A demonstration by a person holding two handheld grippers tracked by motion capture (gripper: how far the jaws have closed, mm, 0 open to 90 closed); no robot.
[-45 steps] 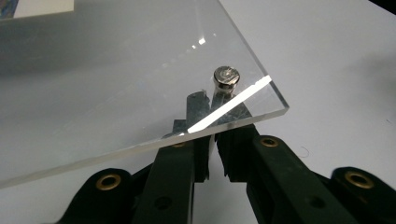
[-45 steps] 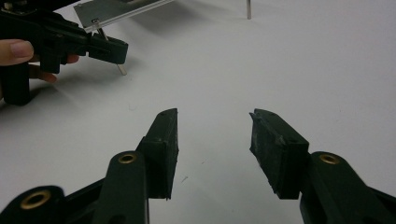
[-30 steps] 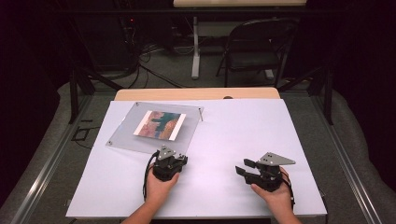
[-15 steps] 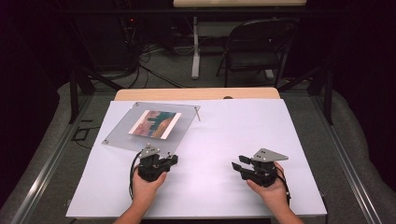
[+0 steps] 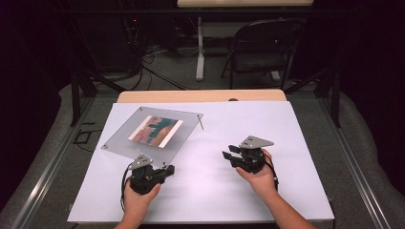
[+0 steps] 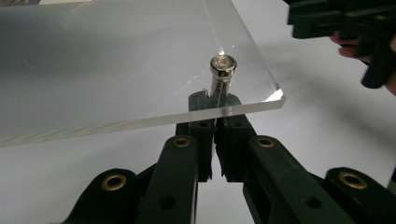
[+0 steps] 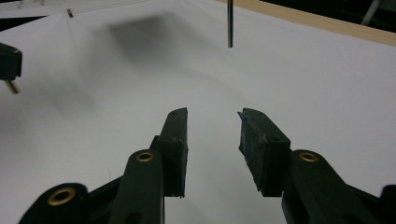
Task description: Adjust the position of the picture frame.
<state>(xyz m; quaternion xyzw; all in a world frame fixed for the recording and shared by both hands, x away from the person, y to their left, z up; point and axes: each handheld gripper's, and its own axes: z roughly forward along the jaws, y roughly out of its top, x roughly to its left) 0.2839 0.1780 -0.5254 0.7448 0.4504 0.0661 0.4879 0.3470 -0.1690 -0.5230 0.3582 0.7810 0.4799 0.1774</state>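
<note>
Your left claw [image 5: 166,168] is clamped on the metal post [image 6: 215,88] that hangs under the near corner of the clear plate [image 5: 186,126]. The left gripper view shows the jaws pressed together on it just below the plate's edge, with the post's round cap [image 6: 222,63] sitting on top of the acrylic. Compared with a second ago, you have drawn that corner to the left and a little towards yourself. The plate has followed, so it now lies further left on the tabletop [image 5: 286,143], in its far left part. This suggests the grip on the post is good enough to steer the whole plate.

Your right claw [image 5: 228,152] has just been closing and now stands about half apart, with nothing between its jaws, only white tabletop beyond them. It has slid left towards the plate but is well apart from it. I judge it is coming in to help, perhaps at the thin dark pin [image 5: 201,123] by the plate's right corner. I cannot tell whether that pin is fixed to the plate.

By count, there is one clear plate with one coloured picture [image 5: 155,130] inside it, one post in your grip, and one dark pin. Small fittings mark the far and left corners too, but they are too small to count surely. You have two claws, one in each hand.
</note>
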